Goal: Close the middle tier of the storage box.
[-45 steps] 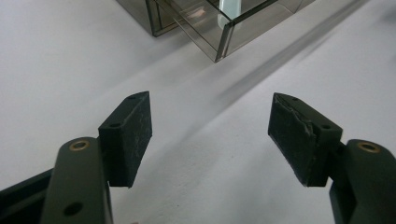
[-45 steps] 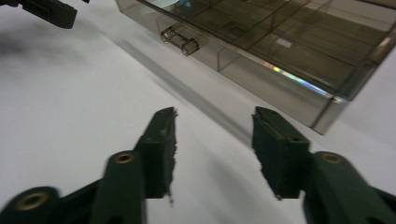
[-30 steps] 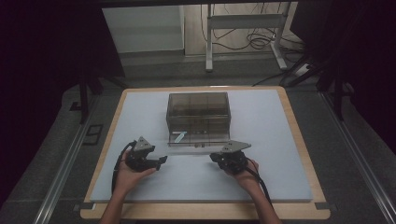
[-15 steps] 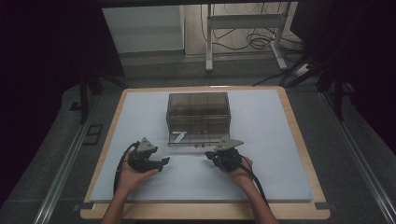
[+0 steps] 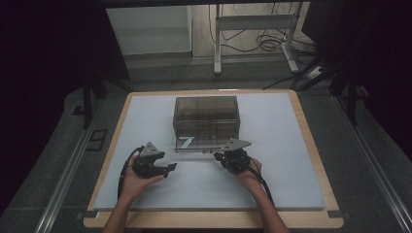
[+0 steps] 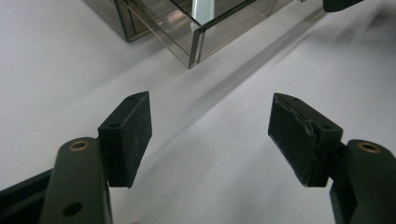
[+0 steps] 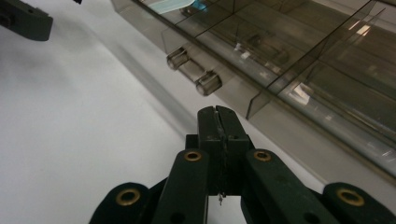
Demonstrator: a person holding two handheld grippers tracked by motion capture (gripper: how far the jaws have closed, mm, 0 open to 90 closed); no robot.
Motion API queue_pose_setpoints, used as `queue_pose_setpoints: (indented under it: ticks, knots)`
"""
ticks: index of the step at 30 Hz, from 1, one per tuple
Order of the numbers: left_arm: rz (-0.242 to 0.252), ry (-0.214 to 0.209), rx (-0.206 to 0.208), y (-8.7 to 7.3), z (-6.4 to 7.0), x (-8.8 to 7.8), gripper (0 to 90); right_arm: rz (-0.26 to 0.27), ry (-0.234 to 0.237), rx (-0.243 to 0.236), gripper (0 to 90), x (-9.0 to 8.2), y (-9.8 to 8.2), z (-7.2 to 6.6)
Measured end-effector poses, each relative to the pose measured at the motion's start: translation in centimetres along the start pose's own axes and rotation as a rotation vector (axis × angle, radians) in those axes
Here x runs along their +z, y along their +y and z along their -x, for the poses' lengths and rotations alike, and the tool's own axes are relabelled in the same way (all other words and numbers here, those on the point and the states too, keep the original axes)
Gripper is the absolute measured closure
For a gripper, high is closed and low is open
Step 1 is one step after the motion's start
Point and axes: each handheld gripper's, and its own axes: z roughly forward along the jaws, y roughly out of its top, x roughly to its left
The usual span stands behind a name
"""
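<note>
Jaws of your right hand-held gripper (image 7: pixel 219 116) are pressed flat together with nothing between them, the tips resting just short of the drawer's knob handle (image 7: pixel 194 71), close to it but not touching. In the high view this right hand-held gripper (image 5: pixel 219 156) sits at the drawer's front edge, your right hand (image 5: pixel 248 172) behind it and its cable trailing back along the forearm. The drawer (image 5: pixel 194 145), of clear smoky plastic, stands pulled out from the base of the organizer box (image 5: pixel 206 116) toward your side of the counter; a pale blue-green item (image 5: pixel 185 142) lies in it, too small to identify. The right gripper view shows the drawer divided by partitions (image 7: pixel 261 51), with the pale item (image 7: pixel 168 5) at the far end. Your left hand-held gripper (image 6: pixel 210 133) has its jaws standing wide apart, holding nothing, only bare counter surface between the pads (image 6: pixel 128 135); it points toward the drawer's corner (image 6: pixel 196 44), well short of it. In the high view the left hand-held gripper (image 5: pixel 170 168) lies low on the counter, left of the drawer, your left hand (image 5: pixel 136 177) wrapped round it. The counter (image 5: pixel 291 145) is a pale mat on a wooden board, the organizer box near its centre.
</note>
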Motion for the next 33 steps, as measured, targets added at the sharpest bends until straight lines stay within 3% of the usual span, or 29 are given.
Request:
queue_pose_setpoints:
  ticks: [12, 33]
  knots:
    - [0.008, -0.026, 0.017, -0.05, 0.34, 0.24, 31.0, -0.022, -0.043, 0.004, 87.9, 0.08, 0.35, 0.1]
    - [0.009, 0.001, 0.022, -0.23, 0.63, -0.49, 29.6, -0.013, -0.046, -0.01, 87.9, -0.24, 0.77, 0.42]
